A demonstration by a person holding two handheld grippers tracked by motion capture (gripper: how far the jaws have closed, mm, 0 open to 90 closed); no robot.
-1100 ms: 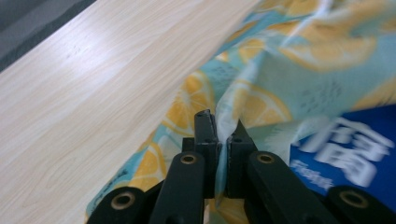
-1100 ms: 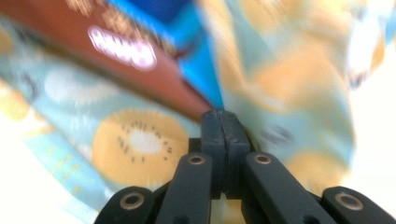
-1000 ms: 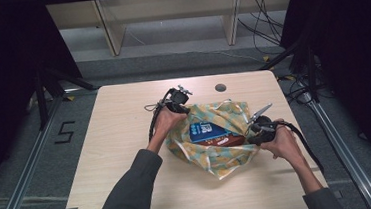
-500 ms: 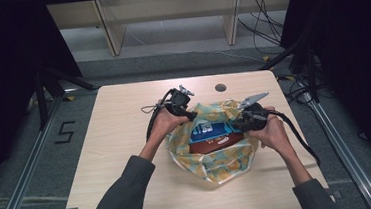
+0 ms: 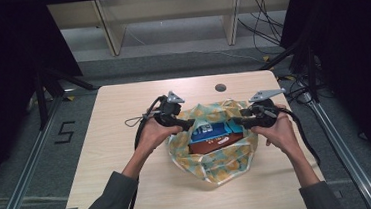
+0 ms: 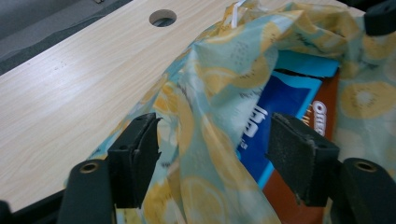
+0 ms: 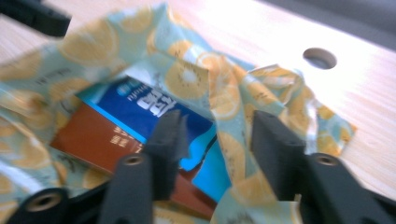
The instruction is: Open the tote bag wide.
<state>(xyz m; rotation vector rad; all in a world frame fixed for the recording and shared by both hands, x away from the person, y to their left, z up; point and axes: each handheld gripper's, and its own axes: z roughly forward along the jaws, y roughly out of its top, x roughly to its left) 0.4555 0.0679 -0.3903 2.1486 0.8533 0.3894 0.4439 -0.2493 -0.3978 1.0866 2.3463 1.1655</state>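
A pale wood-grain tabletop (image 5: 127,154) stands in a dark room, with a round cable hole (image 5: 221,87) near its far edge. A bag (image 5: 218,159) printed with yellow fruit slices on light blue lies at the centre, mouth open. Inside it lie a blue packet (image 5: 214,129) and a brown packet (image 5: 215,144).

The high view shows both hands at the bag's far corners, left gripper (image 5: 189,125) and right gripper (image 5: 239,122) facing each other across the opening.

The left gripper view shows its jaws apart, just opened, a fold of bag fabric standing loose between them, the blue packet past the right jaw. The right gripper view, blurred, shows its jaws apart too, just opened, with the bag's rim between them unpressed and the packets beyond the left jaw.
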